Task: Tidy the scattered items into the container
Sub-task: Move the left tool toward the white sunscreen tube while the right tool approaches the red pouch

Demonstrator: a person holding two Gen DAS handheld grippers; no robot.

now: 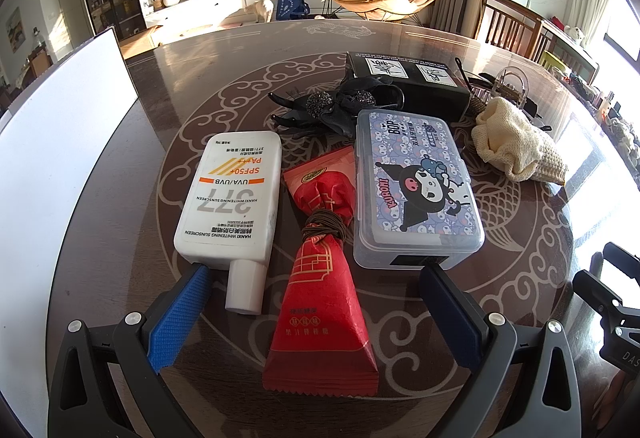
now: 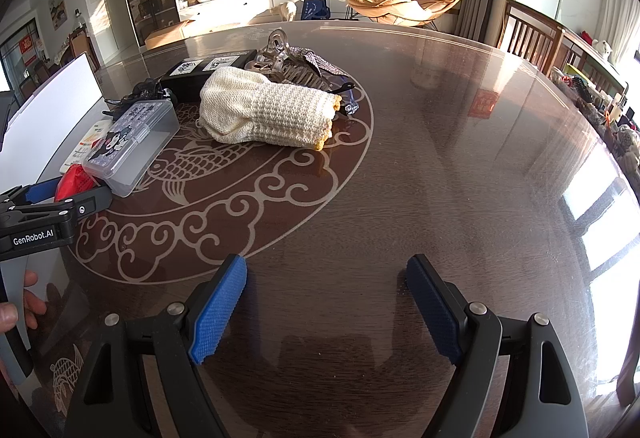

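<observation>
Scattered items clustered on round dark glass-topped table (image 2: 440, 157), all placed relative to clear lidded plastic box with cartoon print (image 1: 416, 193): white flat sunscreen bottle (image 1: 232, 197) well to its left, red paper pouch tied with brown cord (image 1: 320, 270) between bottle and box, black beaded hair clip (image 1: 320, 109) just behind, black rectangular carton (image 1: 408, 81) farther behind, cream knitted cloth (image 1: 516, 145) to its right. White flat-sided container (image 1: 60, 157) at far left, beyond bottle. Left gripper (image 1: 312, 278) spread wide, empty, straddling pouch and bottle cap. Right gripper (image 2: 324, 298) likewise parted, empty, above bare table. Pouch judged light, crushable, best pinched at corded neck; bottle stiff, smooth, likely slippery, best taken across narrow flanks; cloth soft, limp. Left wrist view alone shows labels and pouch in full; right wrist view alone shows translucent claw clip (image 2: 280, 53) behind cloth, and fingers (image 2: 24, 302) holding left tool.
</observation>
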